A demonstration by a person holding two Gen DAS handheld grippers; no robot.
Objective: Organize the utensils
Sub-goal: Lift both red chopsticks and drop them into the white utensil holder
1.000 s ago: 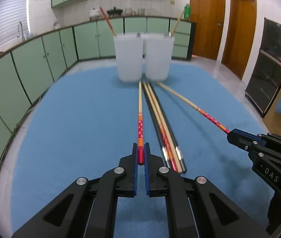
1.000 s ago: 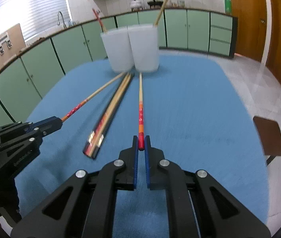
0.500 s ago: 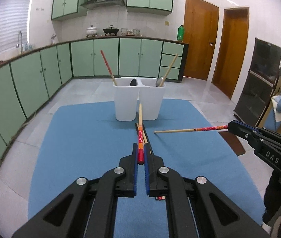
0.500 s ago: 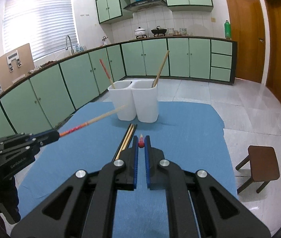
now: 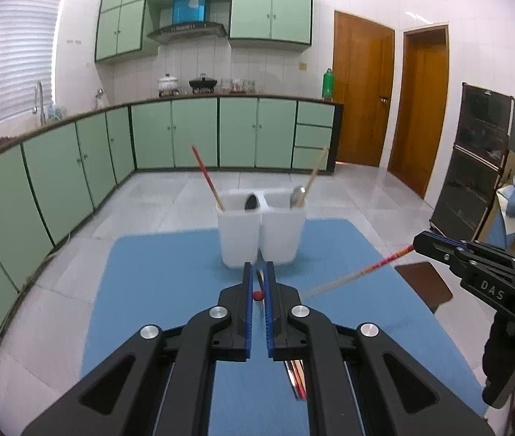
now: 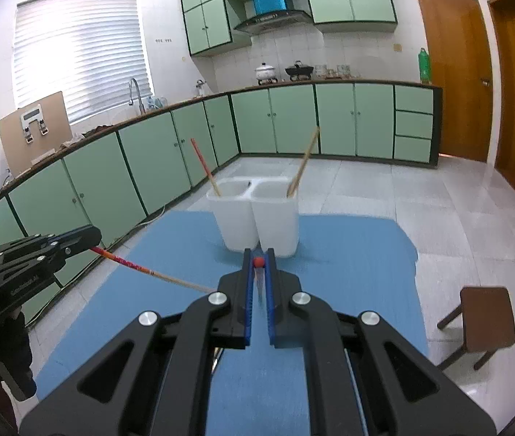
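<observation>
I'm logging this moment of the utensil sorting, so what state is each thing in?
Left tongs: shut on a red-tipped chopstick, lifted off the mat.
Right tongs: shut on a second red-tipped chopstick, also lifted.
Left holder: upright, holding one chopstick and a dark spoon.
Right holder: upright, holding one chopstick and a silver spoon.
Loose chopsticks: lying on the blue mat.

Both tongs (image 5: pixel 258 290) (image 6: pixel 258 265) have lifted their chopsticks (image 5: pixel 363 272) (image 6: pixel 141 268) off the blue mat (image 5: pixel 155 290).
</observation>
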